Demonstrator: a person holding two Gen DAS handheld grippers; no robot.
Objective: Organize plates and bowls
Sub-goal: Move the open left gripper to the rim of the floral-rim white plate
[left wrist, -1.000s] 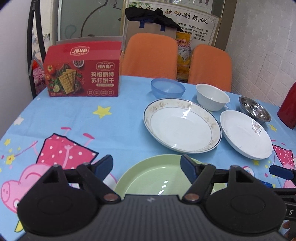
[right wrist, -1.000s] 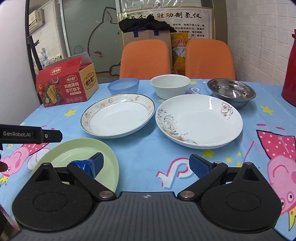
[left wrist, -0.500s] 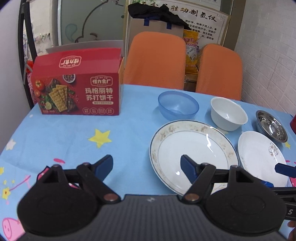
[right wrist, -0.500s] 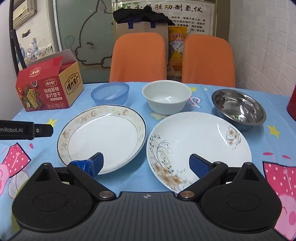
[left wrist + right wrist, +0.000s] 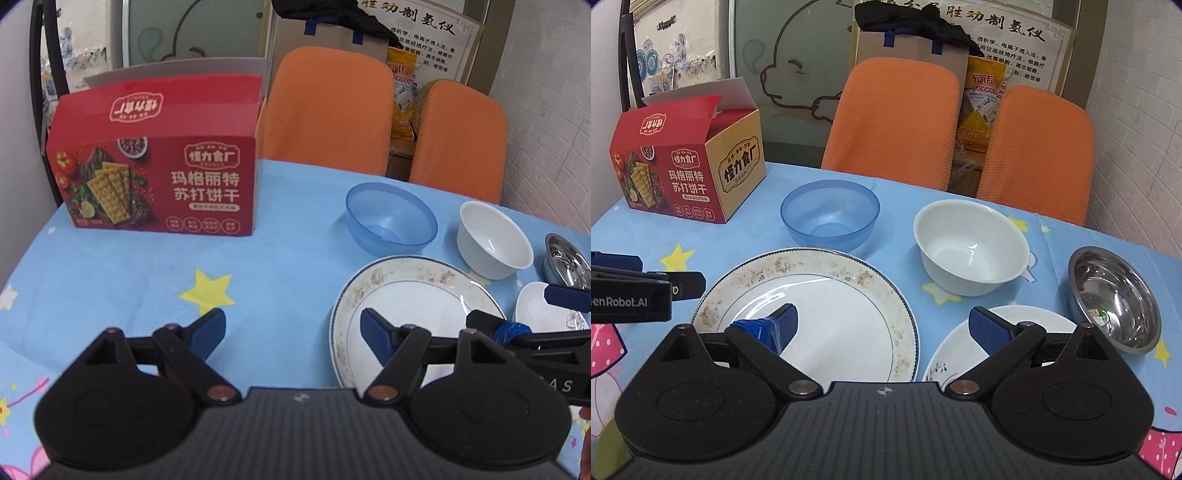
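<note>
Blue cartoon tablecloth (image 5: 871, 177) is seen under the crockery. Both grippers, left (image 5: 291, 332) and right (image 5: 882, 325), are held open and empty. Rimmed plate (image 5: 849, 295) lies centre frame; an approach is judged underway, a rim grasp needed next.

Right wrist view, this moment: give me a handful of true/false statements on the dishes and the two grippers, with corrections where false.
1. The blue bowl sits behind the gold-rimmed plate. True.
2. The white bowl is stacked inside the steel bowl. False: they stand apart on the tablecloth.
3. The right gripper is shut on a plate. False: its jaws are open and hold nothing.
4. The cracker box has its top flap open. True.
5. The left gripper holds the blue bowl. False: it is open and empty over the tablecloth.
</note>
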